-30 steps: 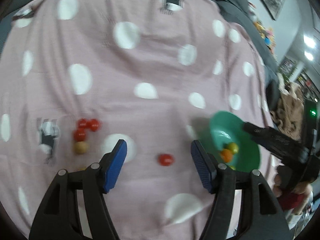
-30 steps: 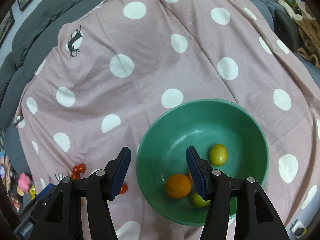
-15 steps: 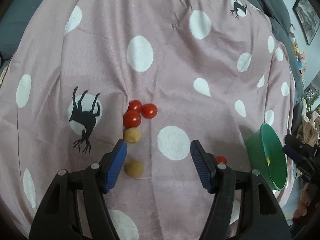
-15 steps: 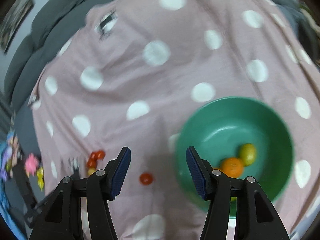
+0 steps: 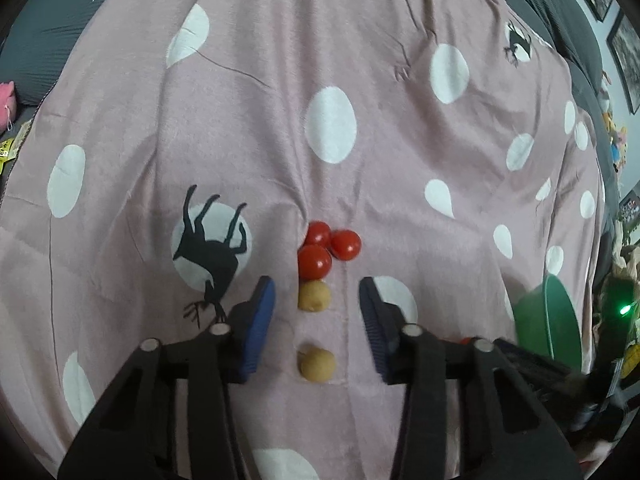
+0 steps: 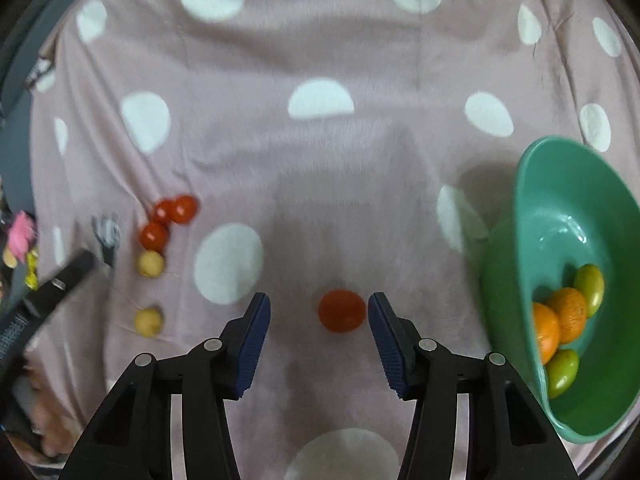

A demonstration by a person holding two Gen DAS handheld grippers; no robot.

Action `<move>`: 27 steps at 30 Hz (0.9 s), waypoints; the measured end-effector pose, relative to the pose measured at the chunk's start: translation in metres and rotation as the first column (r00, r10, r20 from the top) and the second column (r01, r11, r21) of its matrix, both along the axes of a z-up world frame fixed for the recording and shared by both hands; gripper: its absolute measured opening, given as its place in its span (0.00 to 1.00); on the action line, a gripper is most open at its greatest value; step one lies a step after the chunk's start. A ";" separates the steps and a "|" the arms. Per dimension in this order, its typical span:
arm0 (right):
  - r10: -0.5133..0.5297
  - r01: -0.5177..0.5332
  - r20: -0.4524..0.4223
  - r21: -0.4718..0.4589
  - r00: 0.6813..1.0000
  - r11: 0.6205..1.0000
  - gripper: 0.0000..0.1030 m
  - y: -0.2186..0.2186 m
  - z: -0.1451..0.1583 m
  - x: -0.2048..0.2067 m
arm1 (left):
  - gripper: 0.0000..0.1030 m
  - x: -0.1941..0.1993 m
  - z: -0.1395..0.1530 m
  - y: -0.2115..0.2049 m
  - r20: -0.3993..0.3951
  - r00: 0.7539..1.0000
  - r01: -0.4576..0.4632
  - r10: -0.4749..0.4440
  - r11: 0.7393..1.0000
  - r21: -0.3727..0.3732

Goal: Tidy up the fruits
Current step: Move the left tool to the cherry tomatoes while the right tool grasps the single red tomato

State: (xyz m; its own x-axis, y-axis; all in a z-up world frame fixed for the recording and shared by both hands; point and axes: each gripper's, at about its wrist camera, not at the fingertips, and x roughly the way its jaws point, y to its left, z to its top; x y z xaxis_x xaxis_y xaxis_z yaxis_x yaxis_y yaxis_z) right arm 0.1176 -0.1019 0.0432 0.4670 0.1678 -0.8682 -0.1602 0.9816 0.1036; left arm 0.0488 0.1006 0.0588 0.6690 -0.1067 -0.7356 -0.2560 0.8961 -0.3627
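So both claws are lined up on fruit at once. The right claw [image 6: 319,320] points down at a lone red tomato [image 6: 341,311] on the pink spotted blanket [image 6: 320,152], and the tomato sits right between the blue pads, nearer the right one, with neither pad on it. Its jaws are closing but nothing is gripped. It's round, so no long axis to fuss over; the claw just needs to finish dropping and clench. The green bowl [image 6: 532,208] is off to the right, with two oranges and a couple of green-yellow fruits already in it.

The left claw [image 5: 317,316] is over the other bunch: a tan ball [image 5: 314,296] lies between its pads, not pinched, jaws closing too. A second tan ball [image 5: 317,363] is nearer, back between the fingers, and three red tomatoes [image 5: 326,248] huddle just past the first, touching each other. The lone tomato is clearly the right hand's job, being well right of the cluster.

Versus a second ago: the right view was straight over the bowl, now the bowl is pushed to the edge and the tomato is centred. The left view had that tomato between its pads; now it's on the cluster, and both claws are narrower.
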 end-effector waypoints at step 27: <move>-0.014 0.019 -0.072 0.072 0.997 0.997 0.31 -0.008 -0.021 0.020 | 0.28 0.103 -0.037 -0.045 -0.183 0.977 0.140 -0.113 0.980 0.142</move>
State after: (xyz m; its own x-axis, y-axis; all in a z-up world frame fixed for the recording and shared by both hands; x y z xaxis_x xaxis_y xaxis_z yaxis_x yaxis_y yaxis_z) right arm 0.1378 -0.1098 0.0225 0.4076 0.2241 -0.8852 -0.1338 0.9736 0.1848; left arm 0.1517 0.0559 0.0215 0.5181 -0.0588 -0.8533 -0.1839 0.9666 -0.1782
